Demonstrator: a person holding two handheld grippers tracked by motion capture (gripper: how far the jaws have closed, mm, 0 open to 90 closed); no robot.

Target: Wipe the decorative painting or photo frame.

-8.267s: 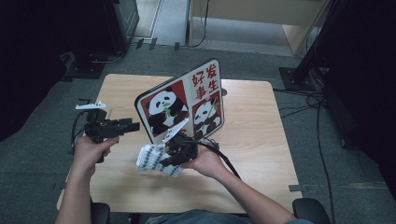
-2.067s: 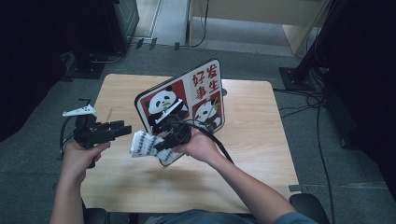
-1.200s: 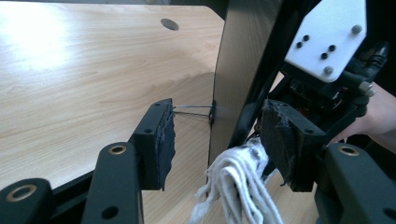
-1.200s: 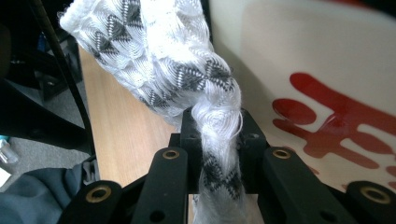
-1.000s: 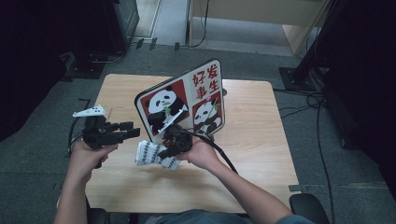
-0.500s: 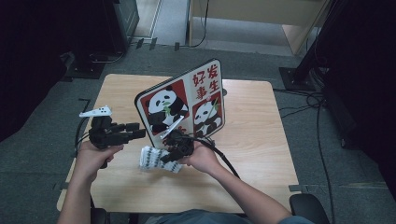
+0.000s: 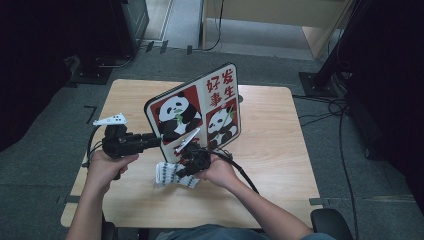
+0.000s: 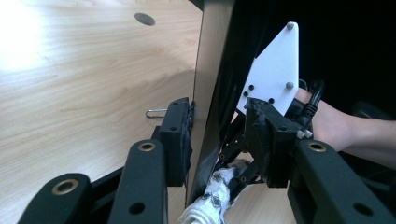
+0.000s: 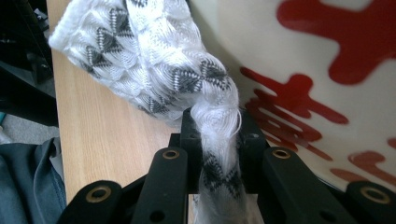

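Sock point(image 9: 154, 70), white knit with grey diamond pattern, hangs bunched from the right gripper point(image 9: 217, 135), jaws clamped tight on a gathered neck of the fabric; in the high view it droops point(image 7: 172, 175) just over the table point(image 7: 280, 145) in front of the panda board point(image 7: 195, 117). Judged soft, light, limp, stretchy; won't slip much, and it's best held by a bunched fold or the cuff. Board looks thin, stiff, light, standing tilted on edge; take it by the edge, likely to tip if pushed. Left gripper point(image 8: 219, 135) straddles the board's edge point(image 8: 205, 84); jaws have just been closing with the board between them, one pad touching its back face, the other pad apart from it, so no firm grip yet. No containers on the table; a metal clip point(image 8: 156, 112) lies just behind the board.
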